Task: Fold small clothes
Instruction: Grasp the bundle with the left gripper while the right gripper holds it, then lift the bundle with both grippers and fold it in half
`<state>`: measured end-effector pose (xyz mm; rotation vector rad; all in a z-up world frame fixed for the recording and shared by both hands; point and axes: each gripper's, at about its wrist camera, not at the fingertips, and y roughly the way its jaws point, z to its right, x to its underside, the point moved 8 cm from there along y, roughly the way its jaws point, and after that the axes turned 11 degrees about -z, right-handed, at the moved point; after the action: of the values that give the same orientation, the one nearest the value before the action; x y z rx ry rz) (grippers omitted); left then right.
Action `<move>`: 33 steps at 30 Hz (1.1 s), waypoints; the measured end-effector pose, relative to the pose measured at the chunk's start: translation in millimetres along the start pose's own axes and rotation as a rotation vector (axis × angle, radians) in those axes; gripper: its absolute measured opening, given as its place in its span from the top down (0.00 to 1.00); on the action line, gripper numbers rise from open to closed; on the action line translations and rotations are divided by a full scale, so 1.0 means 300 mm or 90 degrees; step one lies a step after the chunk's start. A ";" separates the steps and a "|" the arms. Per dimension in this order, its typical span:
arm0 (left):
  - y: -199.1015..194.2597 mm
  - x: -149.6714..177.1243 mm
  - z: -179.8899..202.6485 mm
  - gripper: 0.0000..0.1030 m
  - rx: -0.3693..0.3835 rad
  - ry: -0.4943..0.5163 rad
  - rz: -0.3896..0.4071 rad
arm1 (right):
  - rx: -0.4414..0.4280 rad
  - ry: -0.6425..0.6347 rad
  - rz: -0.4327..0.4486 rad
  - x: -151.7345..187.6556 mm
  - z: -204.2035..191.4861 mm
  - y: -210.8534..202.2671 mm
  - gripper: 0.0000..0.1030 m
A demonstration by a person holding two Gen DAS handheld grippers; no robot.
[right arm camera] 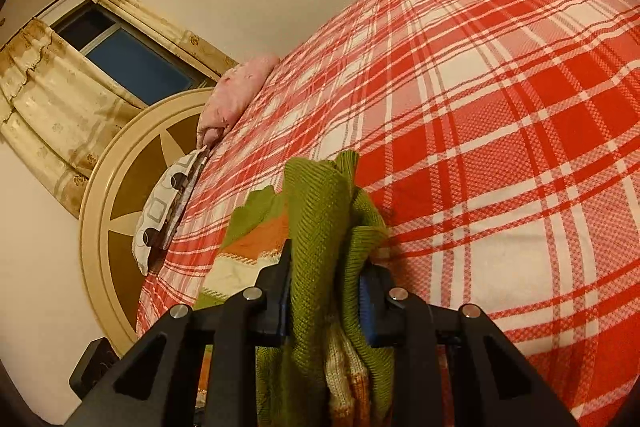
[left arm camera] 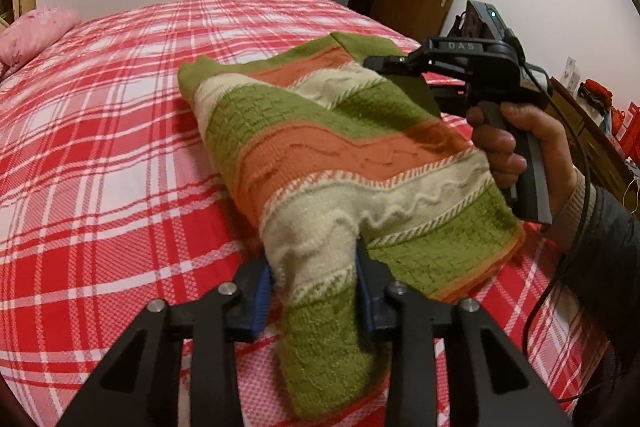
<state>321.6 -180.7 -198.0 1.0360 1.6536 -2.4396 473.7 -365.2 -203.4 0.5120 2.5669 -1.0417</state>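
Sweater point(left arm camera: 340, 155) stretched between tools above bed point(left arm camera: 120, 147); left tool point(left arm camera: 316, 291) and right tool point(right arm camera: 326, 291) each clamped on knit.

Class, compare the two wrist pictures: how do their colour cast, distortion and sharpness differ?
Left wrist view: neutral white light, the bed bulges under fisheye distortion, dark rim at the corners, the striped knit garment slightly soft where the left tongs pinch it. Right wrist view: warmer yellow cast on the wall, horizon tilted, plaid sharp, the garment in the right tongs close and blurred.
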 end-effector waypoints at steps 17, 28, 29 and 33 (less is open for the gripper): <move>-0.175 0.008 -0.013 0.68 -0.027 0.003 0.053 | -0.028 -0.006 0.014 0.052 -0.119 -0.049 0.75; -0.352 0.117 -0.127 0.68 -0.055 -0.037 0.091 | -0.056 -0.042 -0.008 0.131 -0.351 0.034 0.75; -0.374 0.137 -0.148 0.68 -0.058 -0.045 0.094 | -0.059 -0.050 -0.011 0.142 -0.386 0.049 0.75; -0.435 0.188 -0.213 0.68 -0.074 -0.072 0.102 | -0.074 -0.069 -0.029 0.175 -0.496 0.114 0.75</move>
<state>262.4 -51.2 -134.6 0.9568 1.5893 -2.2304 418.7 -225.3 -144.6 0.3582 2.5357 -0.9025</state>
